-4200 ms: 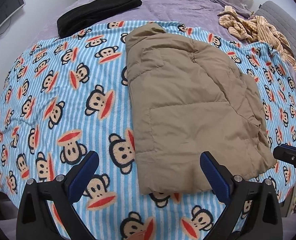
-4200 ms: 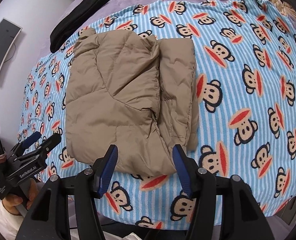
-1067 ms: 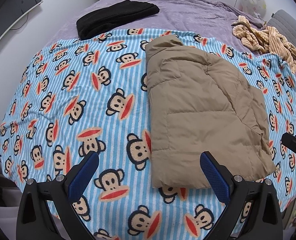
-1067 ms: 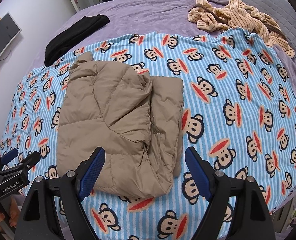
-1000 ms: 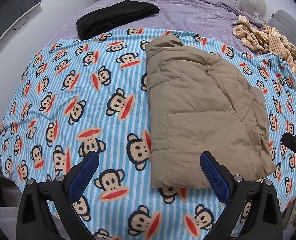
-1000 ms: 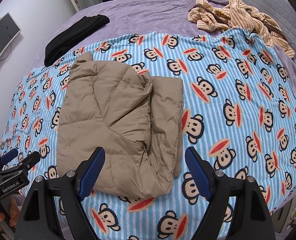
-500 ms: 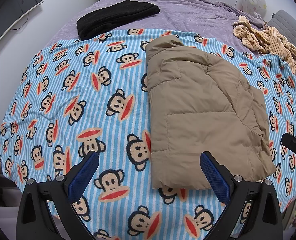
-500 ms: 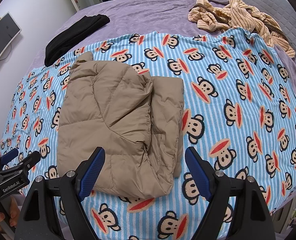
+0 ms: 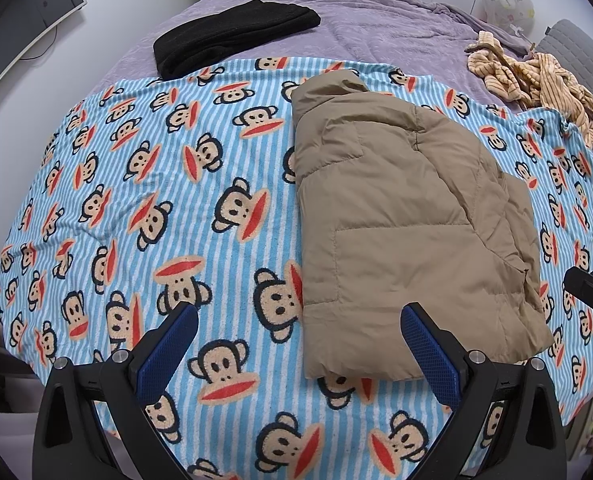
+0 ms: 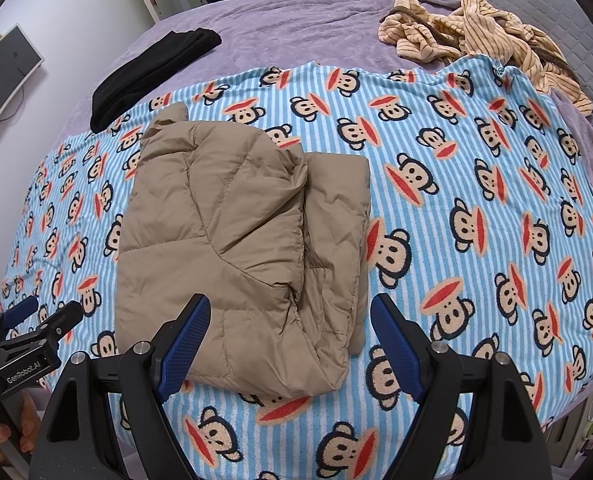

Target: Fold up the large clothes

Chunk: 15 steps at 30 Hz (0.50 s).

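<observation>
A tan puffer jacket (image 9: 408, 216) (image 10: 236, 240) lies folded lengthwise on the monkey-print blanket (image 9: 176, 208) (image 10: 476, 220), collar at the far end, a sleeve tucked along its right side. My left gripper (image 9: 298, 356) hovers open above the blanket at the jacket's near-left hem corner, holding nothing. In the right wrist view my right gripper (image 10: 290, 344) stands open over the jacket's near hem, empty. Each gripper shows at the other view's edge: the left gripper (image 10: 28, 332) with a hand below it, and the right gripper (image 9: 592, 292).
A folded black garment (image 9: 232, 36) (image 10: 152, 72) lies on the purple bedspread (image 9: 376, 28) at the far left. A striped beige garment (image 9: 536, 76) (image 10: 476, 36) is bunched at the far right. A monitor (image 9: 24, 16) hangs on the left wall.
Over four seconds both grippers drew back and up from the jacket's hem, and the right one opened wider. In the last second nothing has visibly moved.
</observation>
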Motion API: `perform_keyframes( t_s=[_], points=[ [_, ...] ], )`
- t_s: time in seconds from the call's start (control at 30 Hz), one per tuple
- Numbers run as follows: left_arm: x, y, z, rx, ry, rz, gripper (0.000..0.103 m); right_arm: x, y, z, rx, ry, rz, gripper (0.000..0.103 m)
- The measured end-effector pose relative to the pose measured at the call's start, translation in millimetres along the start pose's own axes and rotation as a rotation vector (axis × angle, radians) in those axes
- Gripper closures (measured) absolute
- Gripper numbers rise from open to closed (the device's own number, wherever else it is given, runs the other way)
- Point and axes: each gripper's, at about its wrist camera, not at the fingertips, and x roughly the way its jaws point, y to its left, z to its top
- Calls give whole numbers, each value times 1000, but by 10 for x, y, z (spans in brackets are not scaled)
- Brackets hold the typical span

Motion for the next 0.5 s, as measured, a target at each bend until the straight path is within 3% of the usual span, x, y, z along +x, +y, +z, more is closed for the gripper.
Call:
perform_keyframes(
  t_s=[0.5],
  points=[
    [32,15,34,-15,8,-1,2,6,22,-5,-2,4,2,19]
  ],
)
